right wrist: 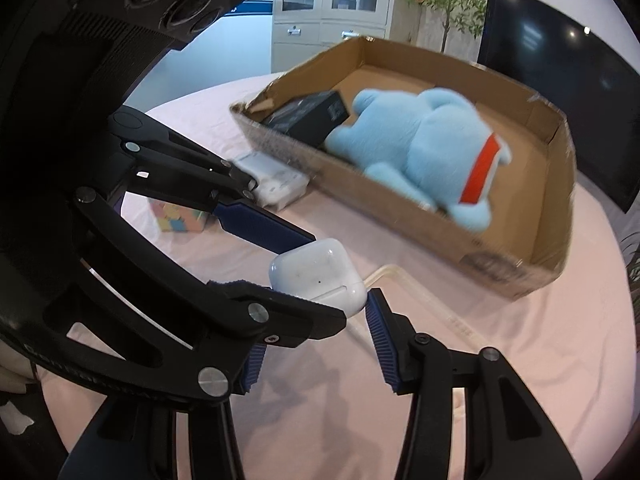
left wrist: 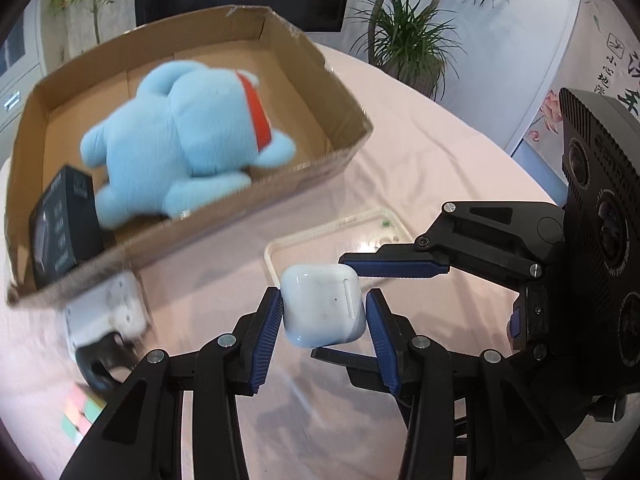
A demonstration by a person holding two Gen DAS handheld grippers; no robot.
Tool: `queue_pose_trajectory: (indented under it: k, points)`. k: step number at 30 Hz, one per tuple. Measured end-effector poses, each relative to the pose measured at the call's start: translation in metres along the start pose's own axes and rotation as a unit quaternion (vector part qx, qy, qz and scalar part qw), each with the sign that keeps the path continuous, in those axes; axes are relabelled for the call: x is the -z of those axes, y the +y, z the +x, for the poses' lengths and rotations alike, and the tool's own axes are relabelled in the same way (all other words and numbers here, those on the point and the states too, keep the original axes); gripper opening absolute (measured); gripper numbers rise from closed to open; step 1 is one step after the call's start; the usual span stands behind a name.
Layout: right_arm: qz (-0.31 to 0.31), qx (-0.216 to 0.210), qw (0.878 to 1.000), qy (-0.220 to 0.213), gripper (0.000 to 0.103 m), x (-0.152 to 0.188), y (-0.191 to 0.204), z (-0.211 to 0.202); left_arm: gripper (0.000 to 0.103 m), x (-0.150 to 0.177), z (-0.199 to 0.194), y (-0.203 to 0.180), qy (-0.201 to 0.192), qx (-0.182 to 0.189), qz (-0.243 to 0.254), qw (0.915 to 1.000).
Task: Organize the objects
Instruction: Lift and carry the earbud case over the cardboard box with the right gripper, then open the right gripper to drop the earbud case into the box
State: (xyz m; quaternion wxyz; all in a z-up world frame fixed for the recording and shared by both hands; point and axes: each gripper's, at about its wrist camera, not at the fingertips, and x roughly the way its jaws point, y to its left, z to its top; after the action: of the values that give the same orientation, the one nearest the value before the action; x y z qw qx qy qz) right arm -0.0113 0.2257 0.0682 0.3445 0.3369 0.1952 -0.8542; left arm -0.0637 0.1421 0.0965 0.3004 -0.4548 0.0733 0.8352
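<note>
Both claws (left wrist: 324,312) clamp the white earbud case (left wrist: 324,306), hinge-side tilted right.

Chinese characters, blurred, on wall poster (left wrist: 618,68)

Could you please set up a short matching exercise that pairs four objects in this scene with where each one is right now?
Things:
1. white earbud case
2. blue plush toy
3. clear tray
4. pastel cube

Places:
A. on the pink tablecloth, under the raised case
B. inside the cardboard box
C. held between gripper pads, off the table
D. on the pink tablecloth, outside the box, beside the white packet

Pairs: 1-C, 2-B, 3-A, 4-D
</note>
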Motion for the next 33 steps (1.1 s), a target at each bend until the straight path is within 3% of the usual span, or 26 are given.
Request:
queue_pose_trajectory:
  k: [19,33]
  points:
    - [-0.001,0.043,0.998,-0.041,0.045,-0.063,-0.07,-0.02,0.041,-0.109,-0.015,0.002,-0.042,-0.007,0.031,0.9986]
    - [0.019,0.068,0.997,-0.041,0.045,-0.086,-0.128,-0.009,0.041,-0.179,0.021,0.008,-0.031,0.004,0.05,0.9983]
